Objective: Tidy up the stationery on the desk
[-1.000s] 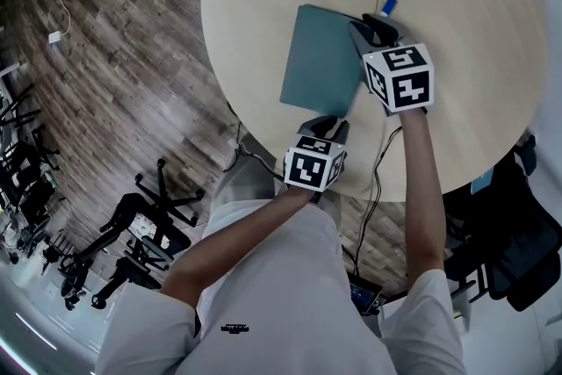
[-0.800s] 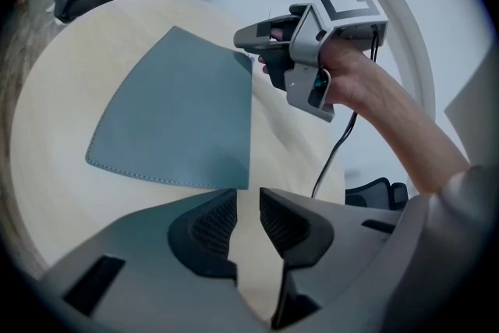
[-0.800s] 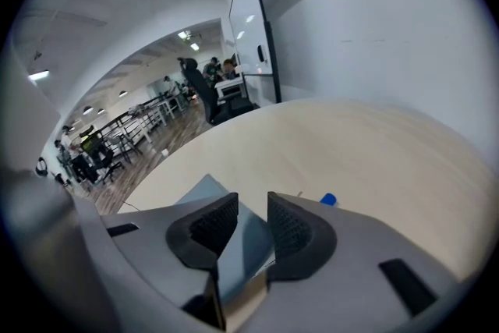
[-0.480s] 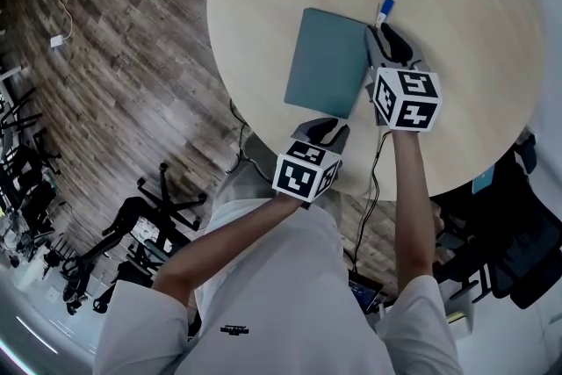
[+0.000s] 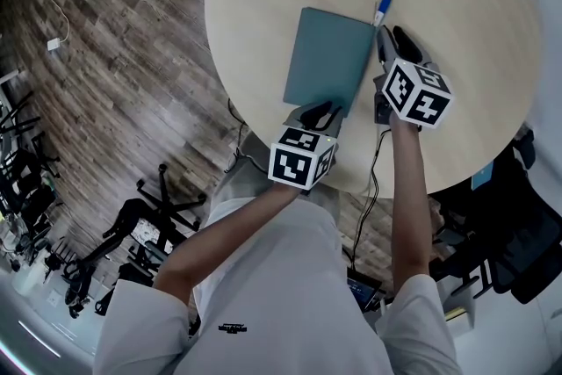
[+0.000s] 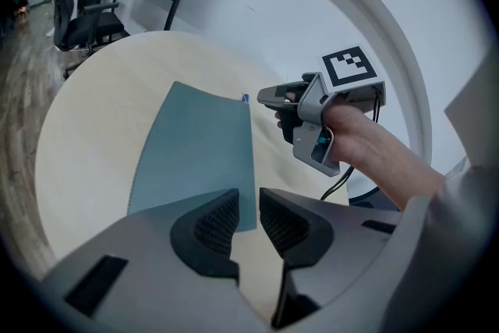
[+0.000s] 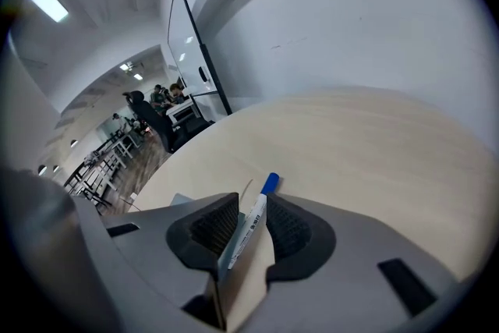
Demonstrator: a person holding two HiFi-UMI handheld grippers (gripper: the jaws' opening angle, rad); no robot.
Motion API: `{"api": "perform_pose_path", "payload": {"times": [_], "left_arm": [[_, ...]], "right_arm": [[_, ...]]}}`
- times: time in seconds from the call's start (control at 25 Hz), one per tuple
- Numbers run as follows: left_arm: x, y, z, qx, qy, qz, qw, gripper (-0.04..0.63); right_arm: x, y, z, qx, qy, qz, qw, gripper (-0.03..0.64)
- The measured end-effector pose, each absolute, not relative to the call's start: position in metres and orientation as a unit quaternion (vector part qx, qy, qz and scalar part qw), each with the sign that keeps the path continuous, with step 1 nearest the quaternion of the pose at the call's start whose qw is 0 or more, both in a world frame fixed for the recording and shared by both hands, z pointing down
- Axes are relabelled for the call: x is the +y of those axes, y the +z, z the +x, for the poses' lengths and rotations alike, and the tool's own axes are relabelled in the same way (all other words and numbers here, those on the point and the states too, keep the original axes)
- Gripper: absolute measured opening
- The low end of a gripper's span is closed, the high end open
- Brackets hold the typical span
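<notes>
Holds left gripper [image 5: 318,112], jaws narrowly apart, at notebook's [image 5: 327,57] lower edge, centre frame; lines right gripper [image 5: 393,38], slightly parted, with pen [image 5: 382,10].

one teal notebook [image 5: 327,57], one blue-capped marker [image 5: 382,10], one round table [image 5: 465,13]

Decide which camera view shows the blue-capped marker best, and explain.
The right gripper view: the marker lies close between the jaws of the right gripper, white barrel and blue cap clear. The head view shows it small, beside the far corner of the teal notebook. The left gripper view shows only a blue speck beyond it.
</notes>
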State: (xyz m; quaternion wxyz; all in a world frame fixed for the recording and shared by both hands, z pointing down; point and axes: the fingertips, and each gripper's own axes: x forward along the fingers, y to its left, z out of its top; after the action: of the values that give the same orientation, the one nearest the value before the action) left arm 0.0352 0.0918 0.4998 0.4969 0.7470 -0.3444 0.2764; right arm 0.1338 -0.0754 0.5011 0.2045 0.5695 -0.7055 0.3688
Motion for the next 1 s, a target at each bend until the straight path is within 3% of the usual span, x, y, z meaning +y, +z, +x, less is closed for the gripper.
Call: {"api": "perform_pose_path", "payload": {"times": [0.24, 1.0], "left_arm": [[0.069, 0.501, 0.034, -0.351, 0.266, 0.746, 0.499, 0.094], [0.018, 0.505, 0.023, -0.371, 0.262, 0.744, 0.489, 0.075]], "right_arm": [[-0.092, 0.514, 0.137, -0.682, 0.401, 0.579, 0.195, 0.132], [-0.121, 0.552, 0.129, -0.648, 0.441, 0.554, 0.281, 0.115]]}}
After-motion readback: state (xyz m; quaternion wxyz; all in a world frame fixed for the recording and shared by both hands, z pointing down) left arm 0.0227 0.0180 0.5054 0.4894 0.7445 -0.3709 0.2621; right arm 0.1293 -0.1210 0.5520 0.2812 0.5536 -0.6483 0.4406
